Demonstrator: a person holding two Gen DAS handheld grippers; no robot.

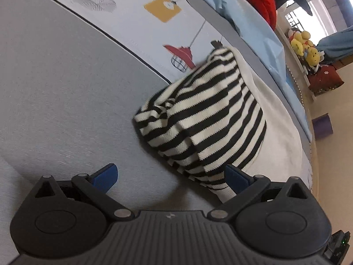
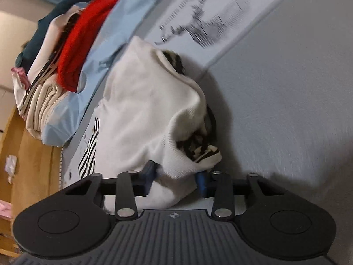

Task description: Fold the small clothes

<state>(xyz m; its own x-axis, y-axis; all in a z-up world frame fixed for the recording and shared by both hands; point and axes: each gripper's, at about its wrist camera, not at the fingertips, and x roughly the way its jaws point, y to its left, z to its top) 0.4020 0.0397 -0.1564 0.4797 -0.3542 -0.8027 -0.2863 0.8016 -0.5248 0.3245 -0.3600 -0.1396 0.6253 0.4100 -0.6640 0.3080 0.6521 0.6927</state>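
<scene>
the striped knit garment was judged soft, light and floppy, best taken by its hem; the left gripper had its fingers wide apart and empty; the right gripper had its fingers partly closed around the white hem, a firm clamp could not be told.

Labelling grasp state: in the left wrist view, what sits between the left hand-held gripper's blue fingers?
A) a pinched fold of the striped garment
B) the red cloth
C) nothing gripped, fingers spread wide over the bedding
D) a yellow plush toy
C: the left hand-held gripper has its blue fingers spread far apart over grey bedding, and the striped garment only overlaps the other finger, unpinched.
</scene>
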